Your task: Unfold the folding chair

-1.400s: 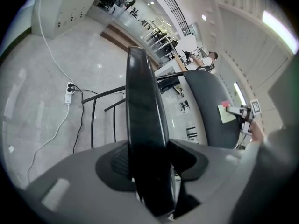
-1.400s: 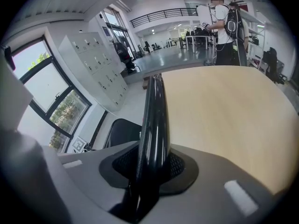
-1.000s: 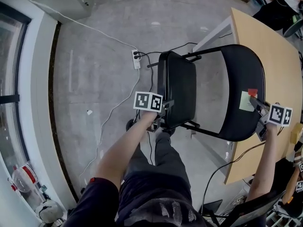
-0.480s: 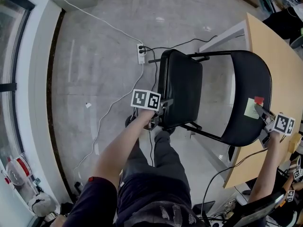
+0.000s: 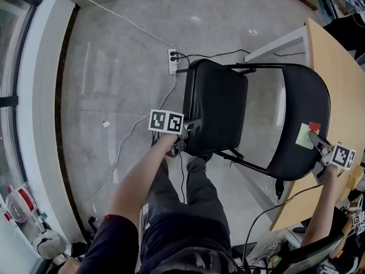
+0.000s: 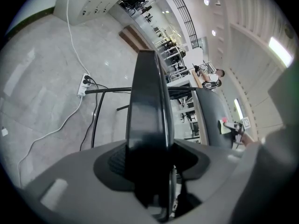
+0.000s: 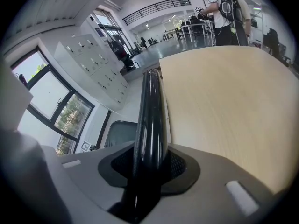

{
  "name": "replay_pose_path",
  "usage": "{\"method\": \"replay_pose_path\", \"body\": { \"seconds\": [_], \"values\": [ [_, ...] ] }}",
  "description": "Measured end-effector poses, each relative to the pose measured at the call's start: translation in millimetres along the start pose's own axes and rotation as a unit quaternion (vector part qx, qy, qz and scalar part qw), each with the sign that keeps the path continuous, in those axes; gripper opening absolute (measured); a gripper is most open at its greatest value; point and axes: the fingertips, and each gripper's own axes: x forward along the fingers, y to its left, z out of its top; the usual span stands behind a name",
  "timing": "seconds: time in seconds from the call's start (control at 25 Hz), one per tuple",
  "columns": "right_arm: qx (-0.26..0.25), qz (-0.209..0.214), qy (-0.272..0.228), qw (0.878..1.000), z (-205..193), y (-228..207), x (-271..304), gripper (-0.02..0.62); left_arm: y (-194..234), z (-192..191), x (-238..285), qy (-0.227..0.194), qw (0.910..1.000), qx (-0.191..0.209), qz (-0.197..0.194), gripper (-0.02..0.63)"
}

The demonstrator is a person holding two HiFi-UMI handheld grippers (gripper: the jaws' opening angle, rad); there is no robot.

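Observation:
A black folding chair stands partly unfolded on the grey floor. Its padded seat (image 5: 217, 107) tilts up toward me, and its backrest (image 5: 305, 96) is at the right with a green note (image 5: 303, 137) and a red tag (image 5: 314, 127) stuck on it. My left gripper (image 5: 185, 131) is shut on the seat's near edge (image 6: 147, 106), which fills the gap of the left gripper (image 6: 149, 167). My right gripper (image 5: 317, 144) is shut on the backrest's top edge (image 7: 152, 111). The right gripper's (image 7: 149, 164) jaws have just been opening slightly, with the edge still between them.
A wooden table (image 5: 336, 56) stands right behind the backrest, close to my right gripper. A white power strip (image 5: 172, 61) with trailing cables (image 5: 128, 138) lies on the floor beyond the seat. The person's legs (image 5: 188, 204) are just below the chair. A window wall (image 5: 23, 96) runs along the left.
My left gripper has moved left and down with the seat edge, and the seat shows more of its top. The right gripper has sunk a little with the backrest.

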Motion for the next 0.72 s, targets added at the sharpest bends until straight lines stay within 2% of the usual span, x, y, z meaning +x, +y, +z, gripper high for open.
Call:
{"method": "replay_pose_path", "body": {
  "seconds": [0.08,0.28,0.32,0.44,0.48,0.72],
  "values": [
    [-0.003,-0.019,0.005,1.0,-1.4,-4.0,0.3,0.118,8.0,0.4,-2.7,-0.008,1.0,-0.003,-0.005,0.23],
    [0.005,-0.024,0.012,1.0,-7.1,-9.3,10.3,0.12,31.5,1.9,-8.3,-0.015,0.9998,-0.009,-0.013,0.235],
    [0.009,-0.012,0.012,1.0,-7.5,-6.2,12.5,0.12,34.2,2.0,-9.0,-0.017,0.9997,-0.01,-0.016,0.235],
    [0.045,0.096,-0.005,0.994,-6.3,28.4,26.7,0.12,39.6,3.2,-9.7,-0.021,0.9994,-0.01,-0.024,0.235],
    [0.048,0.11,-0.007,0.993,-6.2,33.5,29.4,0.12,42.4,3.4,-10.5,-0.021,0.9994,-0.011,-0.026,0.235],
    [0.043,0.106,0.007,0.993,-6.5,47.9,31.8,0.12,65.7,3.1,-21.6,-0.023,0.999,-0.022,-0.033,0.245]
  ]
}}
